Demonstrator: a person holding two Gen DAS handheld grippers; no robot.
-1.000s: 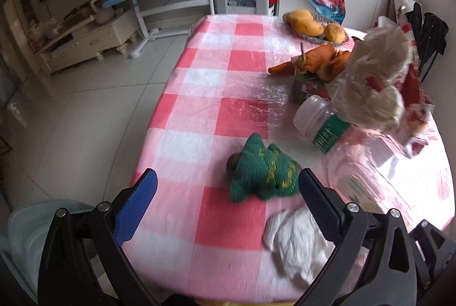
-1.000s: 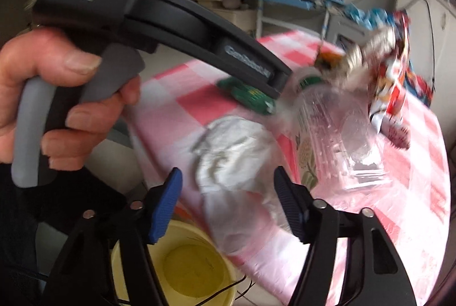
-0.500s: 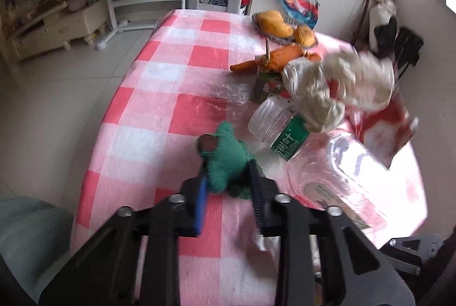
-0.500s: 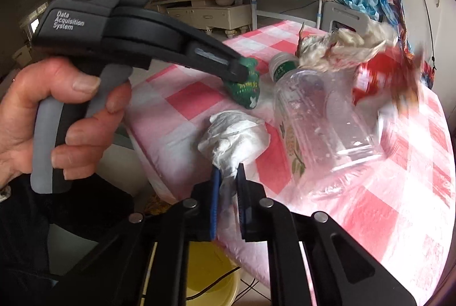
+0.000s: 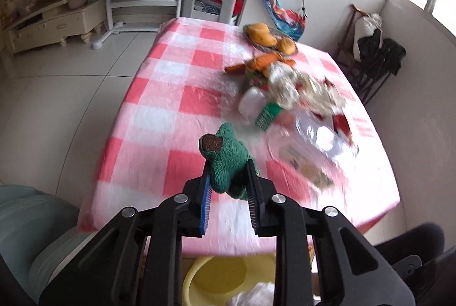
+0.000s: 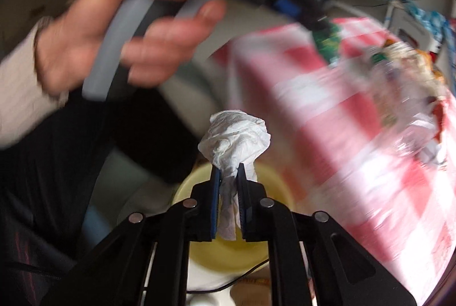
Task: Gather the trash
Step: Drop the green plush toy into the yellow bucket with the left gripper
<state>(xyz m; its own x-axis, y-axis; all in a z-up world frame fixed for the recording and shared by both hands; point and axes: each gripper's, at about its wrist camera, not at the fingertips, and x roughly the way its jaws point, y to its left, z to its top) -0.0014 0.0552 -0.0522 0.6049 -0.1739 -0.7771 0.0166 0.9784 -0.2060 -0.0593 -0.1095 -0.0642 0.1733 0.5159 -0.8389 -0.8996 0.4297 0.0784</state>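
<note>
My left gripper is shut on a green knitted toy with a brown end, held just above the near edge of the checked tablecloth. My right gripper is shut on a crumpled white tissue, which hangs over a yellow bin beside the table. The same yellow bin shows below the table edge in the left wrist view. A clear plastic bottle, a white bottle with a green label and crumpled wrappers lie further along the table.
A person's hand grips the left gripper's handle in the right wrist view. Carrots and a dish of orange fruit sit at the table's far side. A grey-green chair stands at the near left.
Both grippers have closed: the left on the green toy, the right on the white tissue. Both have pulled back toward the table's near edge, and the tissue now hangs over the yellow bin.
</note>
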